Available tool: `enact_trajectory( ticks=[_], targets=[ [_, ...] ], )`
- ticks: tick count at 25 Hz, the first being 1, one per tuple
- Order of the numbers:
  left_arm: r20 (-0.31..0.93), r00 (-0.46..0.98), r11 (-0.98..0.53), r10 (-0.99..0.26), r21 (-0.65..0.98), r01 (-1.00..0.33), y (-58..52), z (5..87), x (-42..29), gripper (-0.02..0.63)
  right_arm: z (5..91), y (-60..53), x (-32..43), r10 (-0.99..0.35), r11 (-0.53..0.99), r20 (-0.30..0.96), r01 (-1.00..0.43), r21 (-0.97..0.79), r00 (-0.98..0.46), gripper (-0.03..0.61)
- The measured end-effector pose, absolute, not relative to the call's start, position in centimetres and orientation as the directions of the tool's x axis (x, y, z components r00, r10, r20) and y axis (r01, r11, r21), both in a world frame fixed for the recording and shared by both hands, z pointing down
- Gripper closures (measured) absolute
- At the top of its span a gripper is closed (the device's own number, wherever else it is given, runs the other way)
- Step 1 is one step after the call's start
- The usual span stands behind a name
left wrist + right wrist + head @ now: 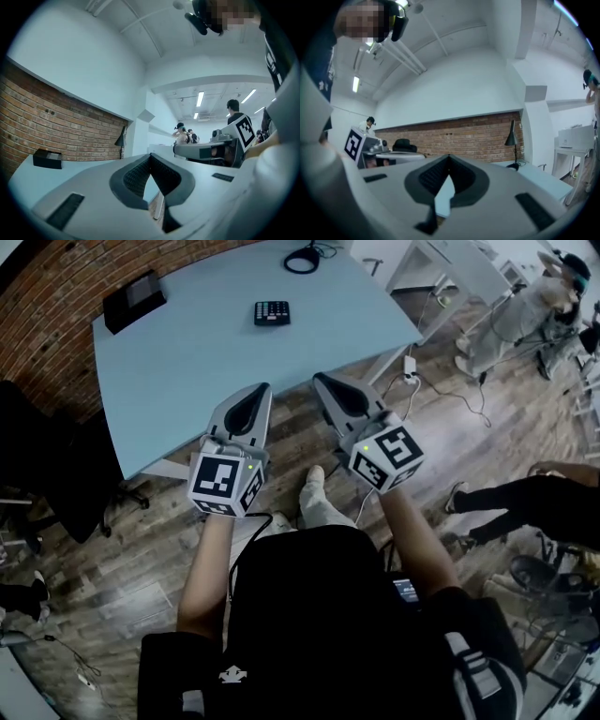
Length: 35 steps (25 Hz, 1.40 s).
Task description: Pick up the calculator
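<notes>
A small dark calculator (pixel 272 312) lies flat on the pale blue table (pixel 206 352), toward its far middle. My left gripper (pixel 263 387) hovers at the table's near edge, its jaws closed tip to tip with nothing between them. My right gripper (pixel 318 379) hangs beside it over the wooden floor just off the table edge, also shut and empty. Both point level toward the table. In the left gripper view the left gripper (pixel 150 156) has its pads meeting; in the right gripper view the right gripper (pixel 449 158) does too. Neither gripper view shows the calculator.
A black box (pixel 133 299) sits at the table's far left corner by the brick wall. A black lamp base with cable (pixel 303 259) stands at the far edge. A black chair (pixel 56 474) is at the left. Other people (pixel 525 310) stand at the right, with cables on the floor.
</notes>
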<state>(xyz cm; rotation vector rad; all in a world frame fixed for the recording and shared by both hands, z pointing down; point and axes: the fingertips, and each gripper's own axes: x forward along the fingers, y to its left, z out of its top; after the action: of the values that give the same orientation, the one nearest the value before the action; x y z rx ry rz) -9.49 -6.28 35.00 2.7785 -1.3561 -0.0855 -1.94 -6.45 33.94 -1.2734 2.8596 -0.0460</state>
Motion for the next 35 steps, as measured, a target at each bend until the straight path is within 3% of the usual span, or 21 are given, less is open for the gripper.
enact_trajectory(
  ticks=[35],
  targets=[
    [-0.024, 0.528, -0.527, -0.849, 0.119, -0.841, -20.8, 36.3, -4.2, 0.604, 35.3, -22.4, 3.8, -0.658, 0.750, 0.011, -0.656, -0.082, -0.753, 0.574]
  ],
)
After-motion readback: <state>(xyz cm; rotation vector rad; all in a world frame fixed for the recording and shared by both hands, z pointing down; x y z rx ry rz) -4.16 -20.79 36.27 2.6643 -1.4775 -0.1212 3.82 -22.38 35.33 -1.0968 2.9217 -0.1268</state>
